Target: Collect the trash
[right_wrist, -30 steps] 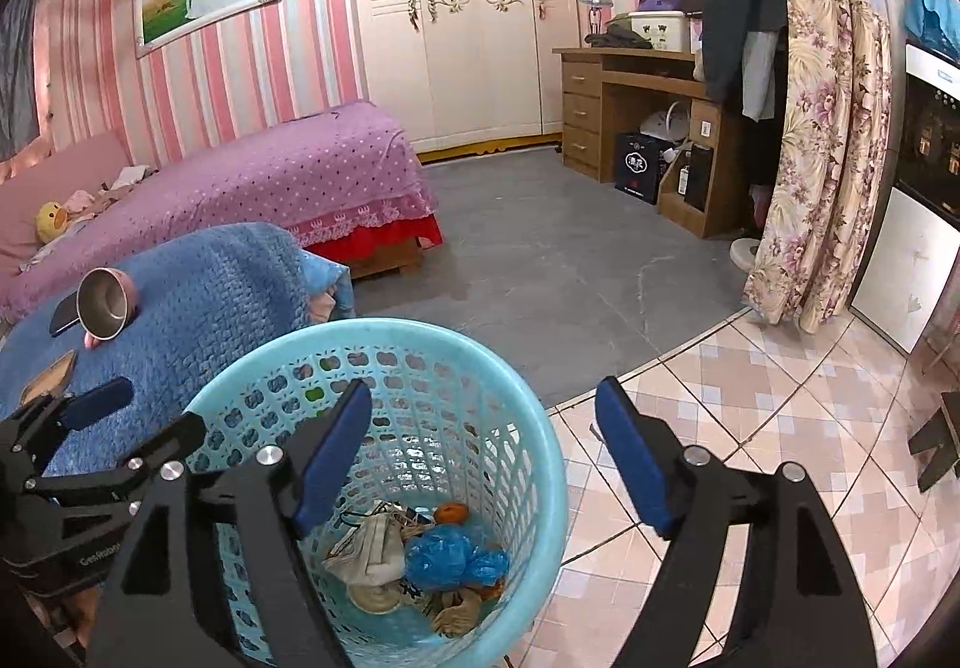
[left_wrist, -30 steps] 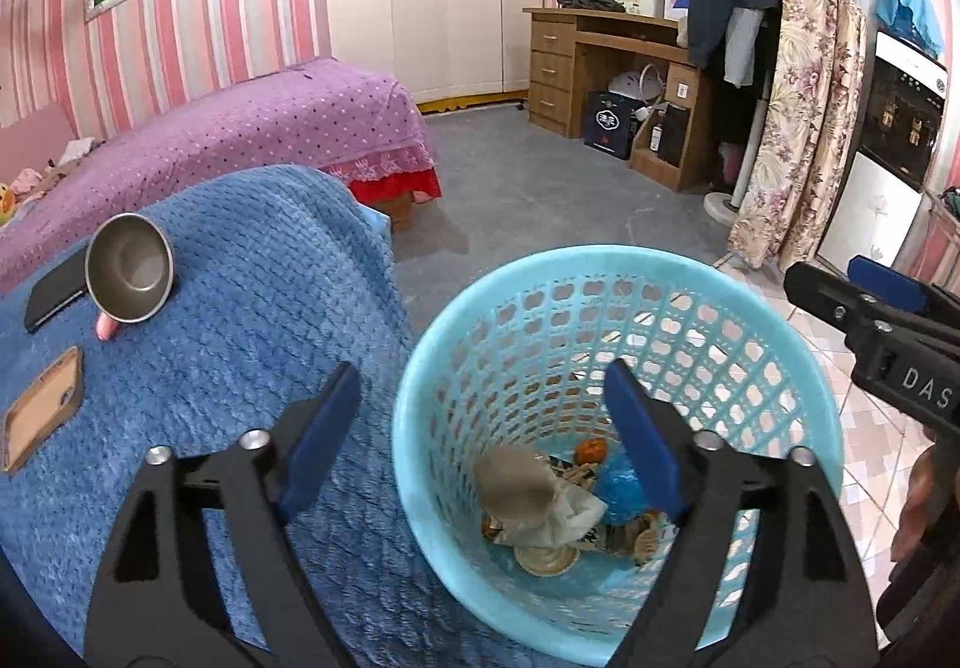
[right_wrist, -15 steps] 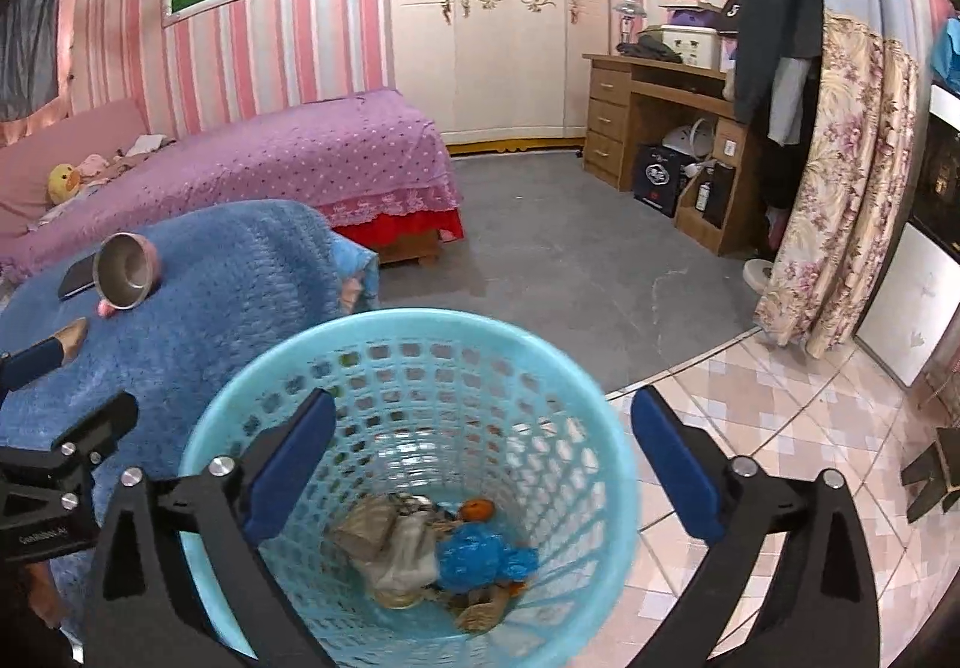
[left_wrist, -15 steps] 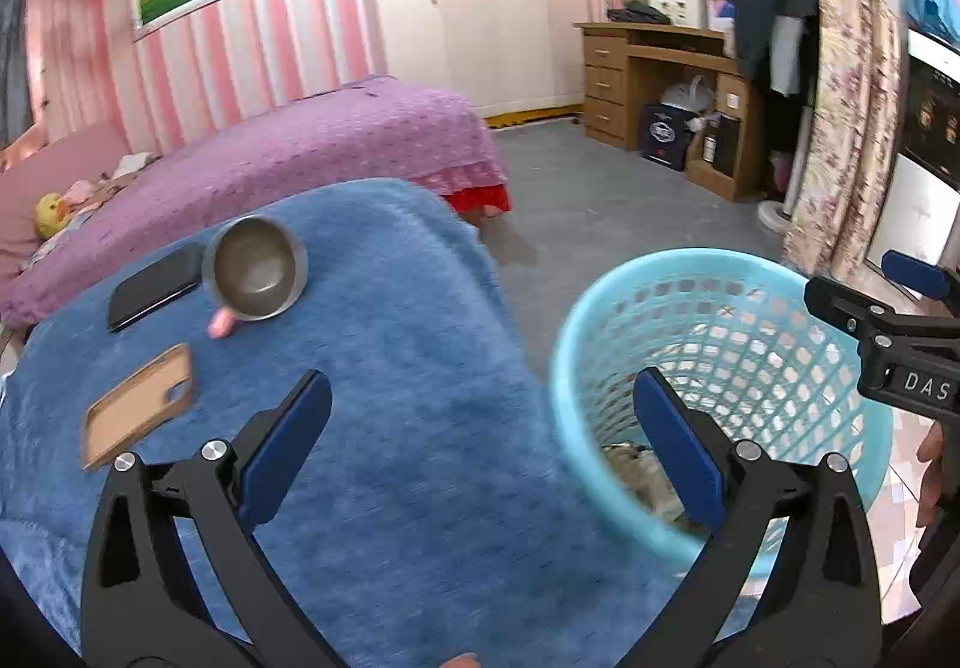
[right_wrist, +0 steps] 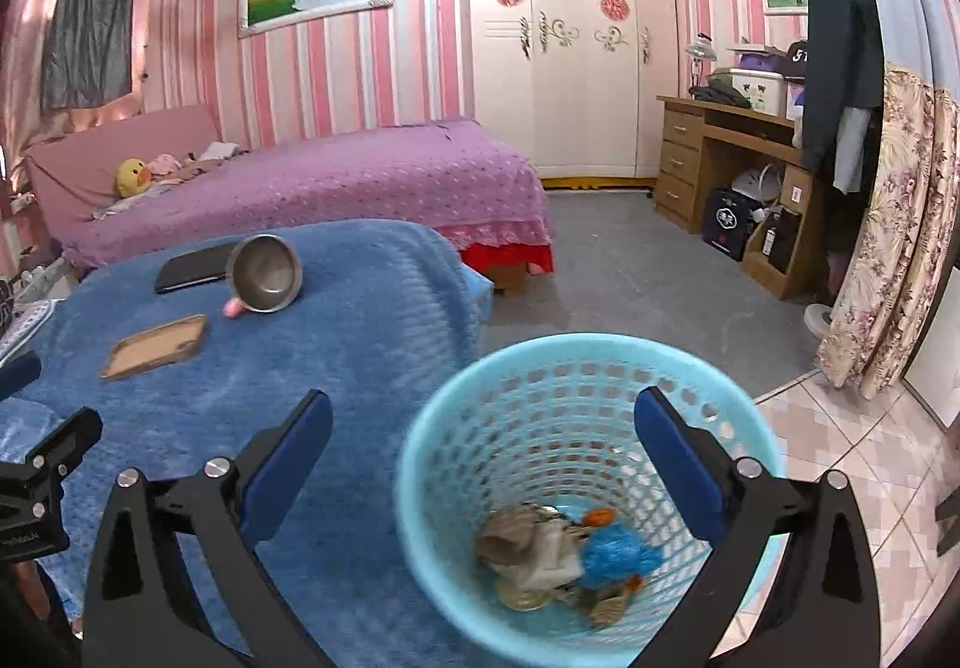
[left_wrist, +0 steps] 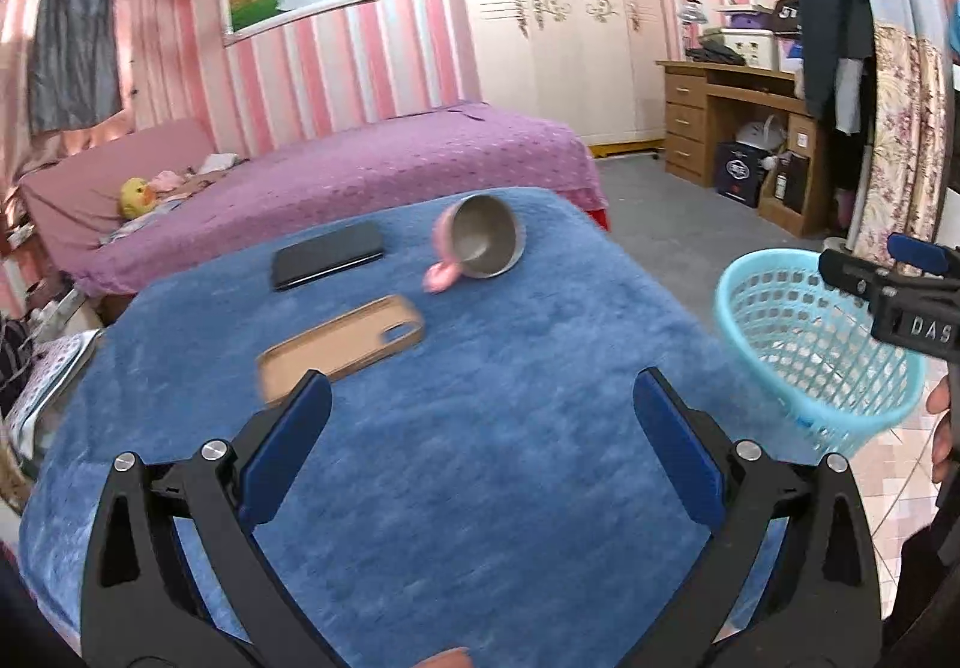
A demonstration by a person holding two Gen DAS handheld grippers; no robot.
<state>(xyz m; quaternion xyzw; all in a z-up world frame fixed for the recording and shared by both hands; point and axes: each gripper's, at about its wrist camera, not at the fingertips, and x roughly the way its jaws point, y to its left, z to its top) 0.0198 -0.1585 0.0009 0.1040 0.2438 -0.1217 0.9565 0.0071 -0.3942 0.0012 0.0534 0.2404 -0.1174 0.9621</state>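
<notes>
I see left gripper [left_wrist: 480,446] spread wide, empty – over blue blanket [left_wrist: 480,518] | right gripper [right_wrist: 483,452] released, empty – above basket [right_wrist: 456,578] of trash [right_wrist: 558,554]

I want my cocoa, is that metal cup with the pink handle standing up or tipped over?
Tipped over. The metal cup lies on its side on the blue blanket, its open mouth facing the camera and its pink handle against the blanket.

Even, soft indoor light; fisheye bending with dark corners; motion blur smears the basket [right_wrist: 591,362].
</notes>
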